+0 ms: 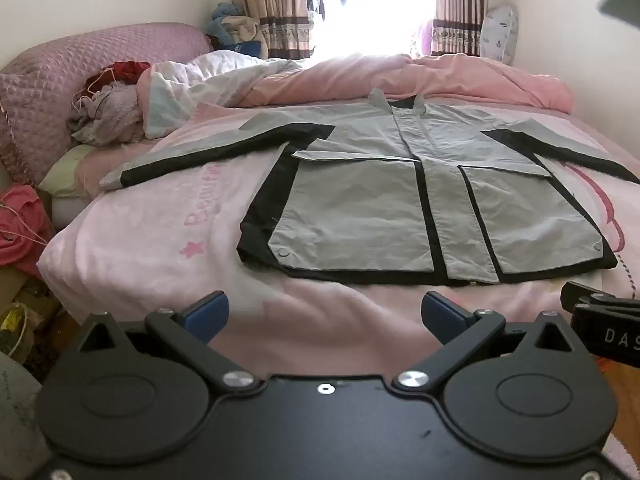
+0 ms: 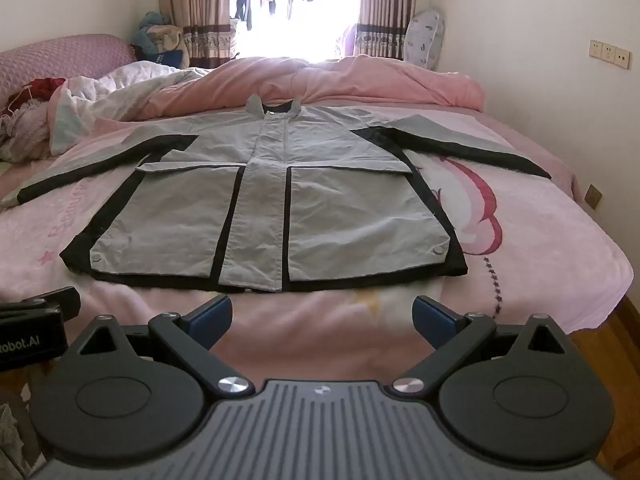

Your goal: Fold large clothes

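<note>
A grey jacket [image 1: 376,208] with black trim lies flat and face up on the pink bed sheet [image 1: 160,248], sleeves spread out to both sides, collar toward the window. It also shows in the right wrist view [image 2: 272,208]. My left gripper [image 1: 325,316] is open and empty, held above the bed's near edge just short of the jacket's hem. My right gripper [image 2: 324,316] is open and empty, also just short of the hem. Each gripper shows at the edge of the other's view.
A rumpled pink and white duvet [image 1: 360,76] lies across the far side of the bed. A pile of clothes [image 1: 108,108] and a purple quilted headboard [image 1: 60,76] are at the left. A wall [image 2: 540,40] runs along the right. Wooden floor [image 2: 608,352] shows at the near right.
</note>
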`<control>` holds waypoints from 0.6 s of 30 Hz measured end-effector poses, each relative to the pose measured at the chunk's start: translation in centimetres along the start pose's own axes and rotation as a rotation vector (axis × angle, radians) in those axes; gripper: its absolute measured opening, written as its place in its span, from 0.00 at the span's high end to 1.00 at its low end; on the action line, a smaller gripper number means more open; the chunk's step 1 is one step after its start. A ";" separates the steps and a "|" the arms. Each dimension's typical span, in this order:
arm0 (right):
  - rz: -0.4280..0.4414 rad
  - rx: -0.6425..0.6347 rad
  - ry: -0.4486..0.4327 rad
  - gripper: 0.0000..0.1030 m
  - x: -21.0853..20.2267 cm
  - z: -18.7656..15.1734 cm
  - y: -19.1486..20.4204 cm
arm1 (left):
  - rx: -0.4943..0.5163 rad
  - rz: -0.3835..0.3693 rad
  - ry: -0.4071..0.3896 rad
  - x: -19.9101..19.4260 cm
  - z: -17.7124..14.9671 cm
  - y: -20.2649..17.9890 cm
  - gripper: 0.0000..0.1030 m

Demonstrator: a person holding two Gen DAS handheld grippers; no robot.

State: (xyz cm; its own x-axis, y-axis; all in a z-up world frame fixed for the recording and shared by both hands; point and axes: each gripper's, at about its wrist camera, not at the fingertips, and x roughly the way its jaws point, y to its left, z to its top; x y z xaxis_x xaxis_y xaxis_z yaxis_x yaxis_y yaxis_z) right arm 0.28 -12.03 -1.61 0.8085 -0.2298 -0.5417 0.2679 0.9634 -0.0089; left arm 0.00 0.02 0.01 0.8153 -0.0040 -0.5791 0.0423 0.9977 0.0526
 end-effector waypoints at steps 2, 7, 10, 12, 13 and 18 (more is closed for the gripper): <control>-0.001 -0.003 0.001 0.00 0.0 0.0 0.0 | 0.002 0.001 -0.001 0.0 0.0 0.0 0.00; 0.000 -0.004 0.002 0.00 0.0 -0.1 0.0 | 0.002 0.002 0.001 0.0 0.0 0.0 0.00; -0.002 -0.003 0.002 0.00 -0.1 -0.1 -0.1 | 0.000 0.002 0.000 0.0 0.0 0.0 0.00; -0.002 -0.003 0.004 0.00 -0.1 -0.2 -0.1 | 0.000 0.004 0.000 0.0 0.0 0.0 0.00; -0.002 -0.003 0.004 0.00 -0.1 -0.2 -0.1 | 0.000 0.004 0.002 0.1 0.0 0.0 0.00; -0.003 -0.004 0.005 0.00 0.0 -0.2 0.0 | -0.001 0.004 0.004 0.2 -0.1 0.0 0.00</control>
State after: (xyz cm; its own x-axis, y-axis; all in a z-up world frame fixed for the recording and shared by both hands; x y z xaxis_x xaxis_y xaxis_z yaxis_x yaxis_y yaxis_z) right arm 0.19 -12.06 -1.76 0.8052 -0.2316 -0.5459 0.2678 0.9634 -0.0138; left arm 0.16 -0.02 -0.17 0.8132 0.0004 -0.5819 0.0384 0.9978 0.0543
